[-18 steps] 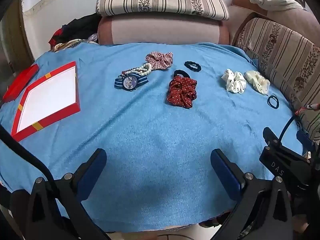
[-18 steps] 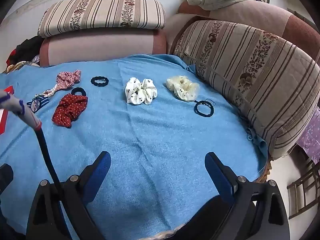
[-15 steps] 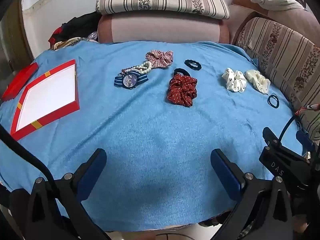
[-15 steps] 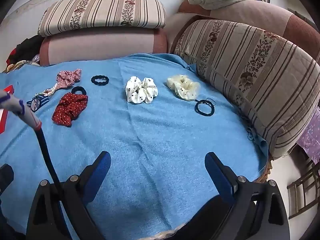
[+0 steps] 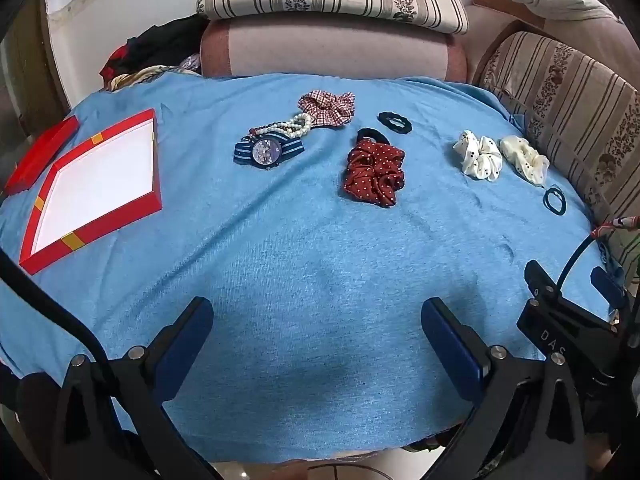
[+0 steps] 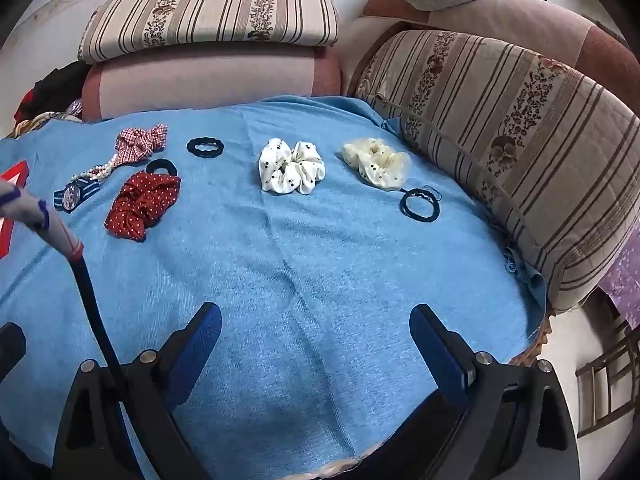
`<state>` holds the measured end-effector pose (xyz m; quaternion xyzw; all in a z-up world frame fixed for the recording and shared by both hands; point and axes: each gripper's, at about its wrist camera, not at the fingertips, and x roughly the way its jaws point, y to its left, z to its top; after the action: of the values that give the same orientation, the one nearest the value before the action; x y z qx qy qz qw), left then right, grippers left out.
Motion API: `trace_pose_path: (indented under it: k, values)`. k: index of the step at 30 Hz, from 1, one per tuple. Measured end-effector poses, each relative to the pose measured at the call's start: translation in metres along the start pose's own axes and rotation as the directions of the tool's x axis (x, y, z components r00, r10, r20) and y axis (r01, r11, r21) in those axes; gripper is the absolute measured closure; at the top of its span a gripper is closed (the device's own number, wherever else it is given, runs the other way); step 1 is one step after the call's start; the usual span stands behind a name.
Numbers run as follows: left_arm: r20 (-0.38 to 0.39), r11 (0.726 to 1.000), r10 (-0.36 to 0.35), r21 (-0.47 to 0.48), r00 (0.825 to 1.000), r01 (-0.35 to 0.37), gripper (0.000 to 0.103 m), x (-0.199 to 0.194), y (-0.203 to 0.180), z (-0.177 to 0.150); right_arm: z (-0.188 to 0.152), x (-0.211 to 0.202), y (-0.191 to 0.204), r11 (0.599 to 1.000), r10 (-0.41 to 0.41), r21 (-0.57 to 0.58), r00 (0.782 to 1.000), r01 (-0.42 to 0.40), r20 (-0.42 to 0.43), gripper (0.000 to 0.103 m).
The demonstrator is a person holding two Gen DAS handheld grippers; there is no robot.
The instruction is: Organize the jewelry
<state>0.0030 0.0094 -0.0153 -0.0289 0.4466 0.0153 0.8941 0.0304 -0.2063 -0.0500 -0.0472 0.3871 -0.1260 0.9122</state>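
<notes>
In the left wrist view, the left gripper (image 5: pixel 316 330) is wide open and holds nothing; it hangs above a bare part of the blue cloth (image 5: pixel 320 264) that covers the surface. Far to the left, an open red box (image 5: pixel 94 184) lies close to the cloth's edge. In the middle lie a watch (image 5: pixel 267 151), a pearl bracelet (image 5: pixel 288 127) touching it, a checked scrunchie (image 5: pixel 328 107) and a red dotted scrunchie (image 5: pixel 374 171). Much free cloth separates them from the gripper.

In the right wrist view, the right gripper (image 6: pixel 316 330) is also wide open and empty. A white scrunchie (image 6: pixel 290 166), a cream scrunchie (image 6: pixel 378 163) and a black hair tie (image 6: pixel 420 205) lie ahead, near the striped cushion (image 6: pixel 520 128) at the right edge.
</notes>
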Motion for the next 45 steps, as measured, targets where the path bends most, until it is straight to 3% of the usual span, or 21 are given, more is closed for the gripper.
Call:
trace_pose_path:
  k: [45]
  values:
    - [-0.053,0.999,0.039,-0.031,0.998,-0.041,0.000,0.026,0.013,0.002,-0.006,0.020,0.018,0.999,0.043,-0.028,0.997,-0.045,-0.063,0.006]
